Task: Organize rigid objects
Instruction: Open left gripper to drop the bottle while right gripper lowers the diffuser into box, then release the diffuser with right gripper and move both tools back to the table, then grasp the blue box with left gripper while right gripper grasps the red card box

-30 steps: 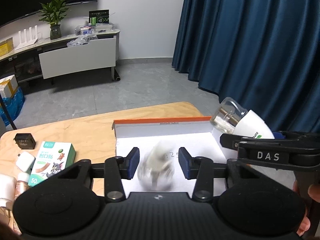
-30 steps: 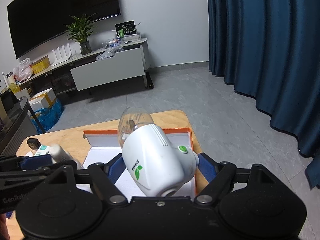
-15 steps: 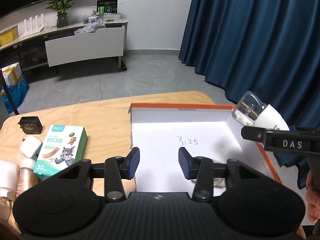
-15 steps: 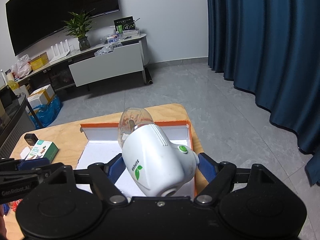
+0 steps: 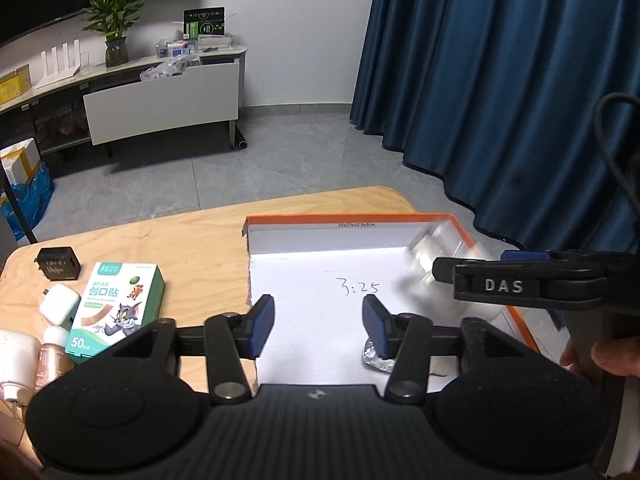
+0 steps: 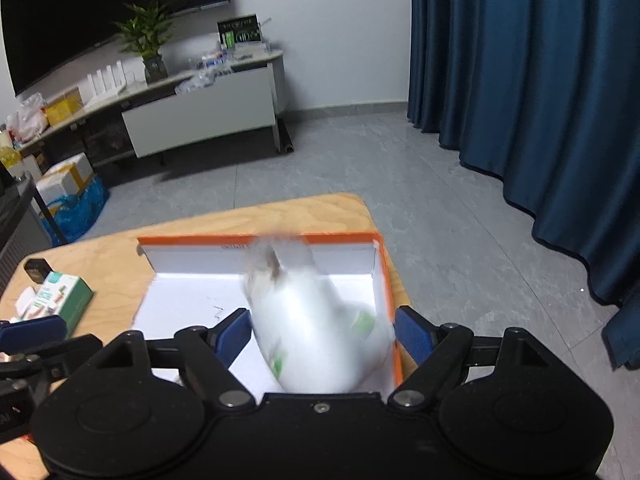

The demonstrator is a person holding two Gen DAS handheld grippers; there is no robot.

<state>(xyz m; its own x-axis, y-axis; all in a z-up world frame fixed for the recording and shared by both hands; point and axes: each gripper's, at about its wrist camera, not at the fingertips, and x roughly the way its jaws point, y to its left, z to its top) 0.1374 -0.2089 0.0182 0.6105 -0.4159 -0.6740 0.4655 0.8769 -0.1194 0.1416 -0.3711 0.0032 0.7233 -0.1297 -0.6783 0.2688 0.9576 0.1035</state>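
- Dropping the white plastic device with the clear dome and green markings (image 6: 316, 320) into the shallow white cardboard box with the orange rim (image 6: 386, 280) looks like the step in hand; the device shows as a blur between the blue pads of the right gripper (image 6: 322, 336), over the box's right side.
- The right gripper's jaws are opening: a gap shows beside the right pad (image 6: 414, 334), so the device appears let go rather than pinched.
- To do it well, I would keep that gripper low over the box's right half, so the device lands on the floor of the box instead of striking the orange right wall, and lift away only once it settles.
- The left gripper (image 5: 318, 326) is empty, its jaws opening over the near edge of the box.
- Only the left wrist view shows a small crumpled silvery object (image 5: 374, 358) on the box floor at the near edge, half hidden behind the left gripper's right pad, and handwriting on the floor.
- It also shows more clearly the things waiting on the wooden table (image 5: 192, 248) near its left edge: a green-and-white plaster box (image 5: 116, 312), a white charger block (image 5: 60, 304) and a black cube (image 5: 58, 268).
- Only the right wrist view shows the device's full body.
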